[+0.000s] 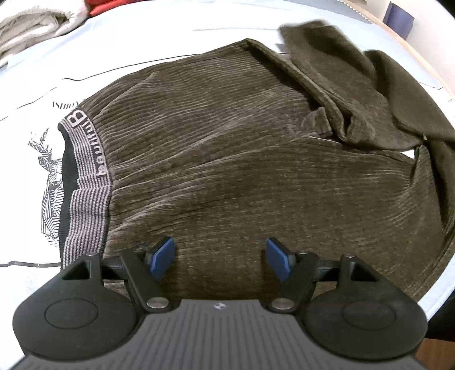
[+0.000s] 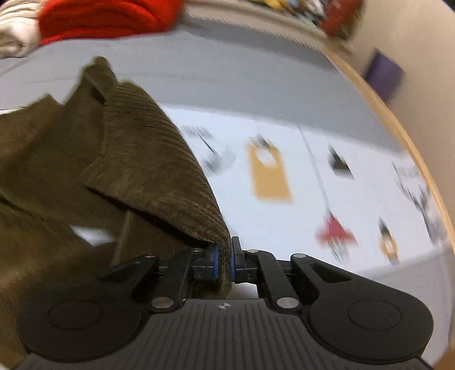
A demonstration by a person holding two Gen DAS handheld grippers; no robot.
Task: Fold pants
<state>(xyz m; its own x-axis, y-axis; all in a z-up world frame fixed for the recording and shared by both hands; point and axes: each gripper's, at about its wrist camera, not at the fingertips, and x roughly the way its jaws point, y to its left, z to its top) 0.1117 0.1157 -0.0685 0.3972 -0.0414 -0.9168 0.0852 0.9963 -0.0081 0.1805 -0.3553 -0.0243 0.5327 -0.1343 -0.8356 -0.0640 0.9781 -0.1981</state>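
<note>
Brown corduroy pants [image 1: 216, 159] lie spread on a pale printed sheet, with the striped grey waistband [image 1: 88, 182] at the left and the legs bunched at the upper right. My left gripper [image 1: 220, 260] hovers open over the near part of the pants, its blue pads [image 1: 163, 256] wide apart with nothing between them. In the right wrist view, my right gripper [image 2: 224, 260] is shut on an edge of the pants [image 2: 148, 170]. The cloth rises in a fold from the blue pads [image 2: 233, 260] toward the upper left. That view is blurred.
A folded cream cloth [image 1: 34, 25] and a red garment [image 2: 105, 17] lie at the far left of the sheet. A wooden edge [image 2: 398, 119] borders the sheet on the right, with a dark blue square [image 2: 384, 74] on the wall beyond.
</note>
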